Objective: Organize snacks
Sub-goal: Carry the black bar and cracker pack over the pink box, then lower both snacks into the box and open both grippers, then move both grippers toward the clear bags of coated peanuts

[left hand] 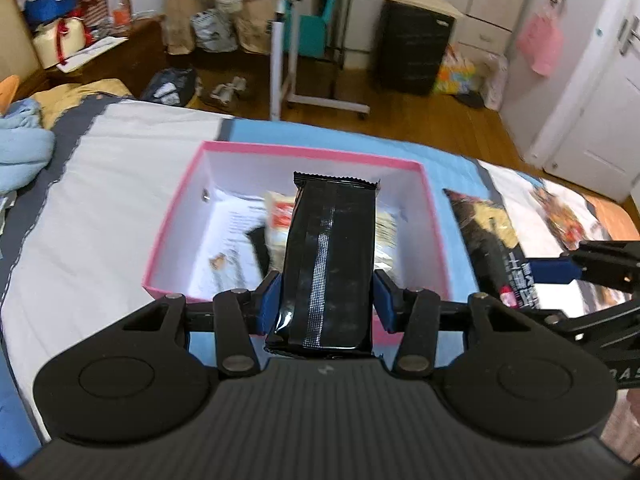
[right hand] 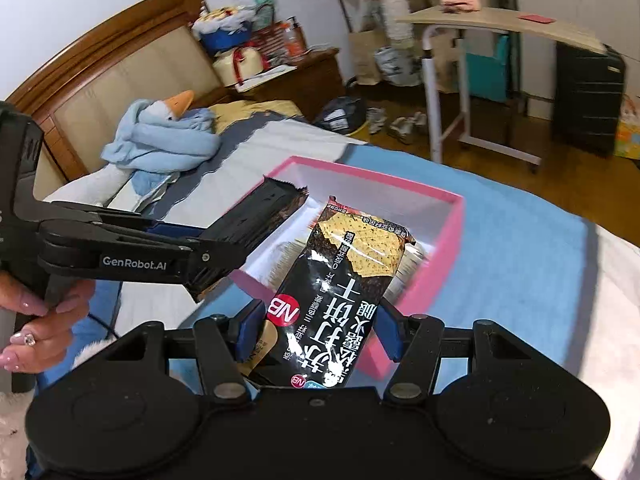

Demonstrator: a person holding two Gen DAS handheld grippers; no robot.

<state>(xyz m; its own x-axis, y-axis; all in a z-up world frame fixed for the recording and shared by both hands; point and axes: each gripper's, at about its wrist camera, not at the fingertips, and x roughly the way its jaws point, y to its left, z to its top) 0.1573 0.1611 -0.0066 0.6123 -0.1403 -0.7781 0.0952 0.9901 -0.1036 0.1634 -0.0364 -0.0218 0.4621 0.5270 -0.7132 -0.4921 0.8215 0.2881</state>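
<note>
Two held snack packets (left hand: pixel 328 264) (right hand: pixel 340 296) (one box (left hand: pixel 430 200))

A lived-in home bedroom is seen.
A bed (right hand: pixel 280 136), padded headboard (right hand: pixel 120 76), rolling desk (right hand: pixel 500 24) and cluttered nightstand (right hand: pixel 304 76) are shown.

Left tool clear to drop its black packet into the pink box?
Probably yes. The left tool holds the black packet above the pink box, whose top is open; the few snacks inside leave room.
</note>
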